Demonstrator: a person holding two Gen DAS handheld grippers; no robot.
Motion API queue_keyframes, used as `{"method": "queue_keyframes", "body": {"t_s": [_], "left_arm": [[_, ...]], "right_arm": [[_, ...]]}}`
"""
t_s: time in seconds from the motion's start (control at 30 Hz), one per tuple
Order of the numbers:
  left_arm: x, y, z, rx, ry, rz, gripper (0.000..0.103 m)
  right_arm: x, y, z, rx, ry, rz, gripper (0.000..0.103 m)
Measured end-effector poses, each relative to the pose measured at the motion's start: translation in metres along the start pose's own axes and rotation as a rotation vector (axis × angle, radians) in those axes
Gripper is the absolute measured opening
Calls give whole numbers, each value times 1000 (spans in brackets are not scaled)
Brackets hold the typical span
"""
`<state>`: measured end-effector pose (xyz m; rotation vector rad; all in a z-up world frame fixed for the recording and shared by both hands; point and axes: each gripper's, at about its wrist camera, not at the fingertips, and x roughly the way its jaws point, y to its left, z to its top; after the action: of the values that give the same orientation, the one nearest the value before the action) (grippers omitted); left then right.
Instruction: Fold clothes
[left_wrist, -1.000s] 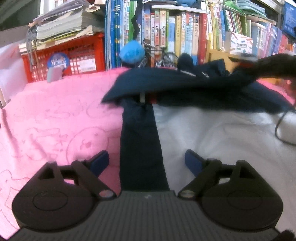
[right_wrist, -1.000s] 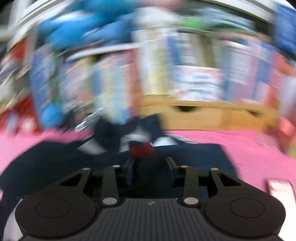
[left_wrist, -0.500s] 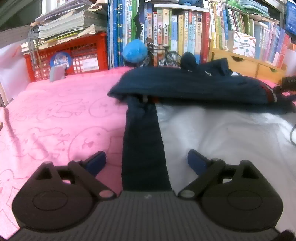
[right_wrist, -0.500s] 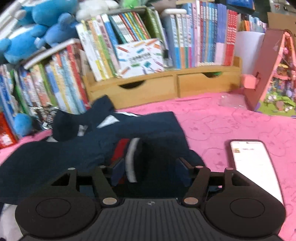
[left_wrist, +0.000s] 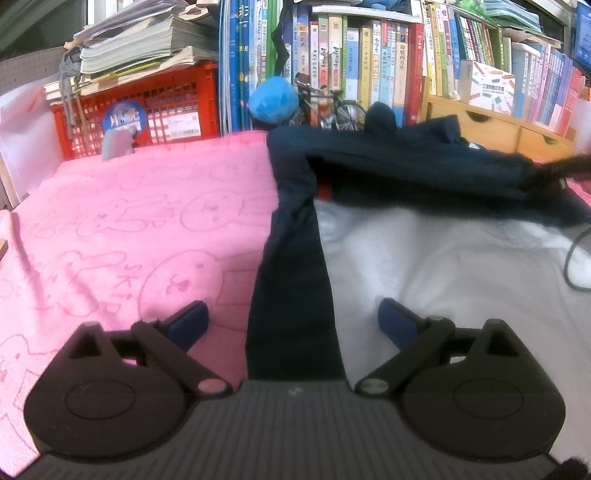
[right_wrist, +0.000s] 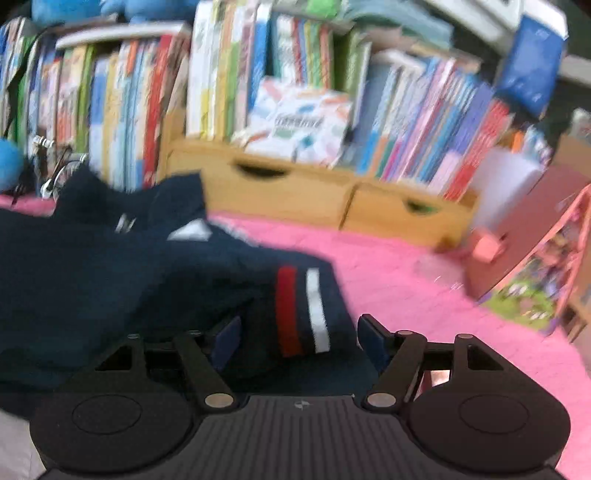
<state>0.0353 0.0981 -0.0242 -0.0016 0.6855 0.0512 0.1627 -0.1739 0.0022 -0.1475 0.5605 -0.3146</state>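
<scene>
Left wrist view: the left gripper (left_wrist: 291, 323) stands wide, its blue pads clear of the cloth, with a navy strip of the garment (left_wrist: 295, 280) running up between them from the bottom centre. White fabric of the same garment fills the lower right; a folded navy part lies across the upper right. A pink towel (left_wrist: 129, 229) covers the surface on the left, and a red crate (left_wrist: 147, 110) and books (left_wrist: 351, 66) stand along the top. Right wrist view: blurred; the right gripper (right_wrist: 295, 339) is opening, its pads apart on either side of a navy sleeve cuff (right_wrist: 301, 306) with red and white stripes, low in the centre. Navy cloth spreads left; wooden drawers (right_wrist: 314, 192) sit beyond.
</scene>
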Motion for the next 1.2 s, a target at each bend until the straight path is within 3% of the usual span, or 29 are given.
{"method": "queue_keyframes", "body": {"t_s": [0.37, 0.53, 0.67, 0.77, 0.83, 1.0, 1.1, 1.2], "left_arm": [[0, 0, 1, -4, 2, -1, 101], [1, 0, 1, -7, 3, 2, 103], [0, 0, 0, -14, 1, 9, 103], [-13, 3, -5, -36, 2, 6, 95], [-34, 10, -13, -46, 10, -73, 95], [-97, 39, -49, -60, 16, -302, 95], [-125, 41, -71, -26, 50, -350, 95], [-135, 40, -83, -40, 100, -446, 95]], "right_arm": [[-79, -34, -35, -67, -58, 319, 74], [-128, -94, -73, -111, -69, 314, 79], [-141, -127, -104, -28, 1, 271, 80], [-158, -128, -124, -11, 2, 389, 80], [-171, -125, -136, -41, -2, 432, 80], [-199, -143, -175, -1, 84, 403, 80], [-220, -157, -198, 34, 138, 402, 78], [-238, -164, -212, 61, 173, 430, 74]]}}
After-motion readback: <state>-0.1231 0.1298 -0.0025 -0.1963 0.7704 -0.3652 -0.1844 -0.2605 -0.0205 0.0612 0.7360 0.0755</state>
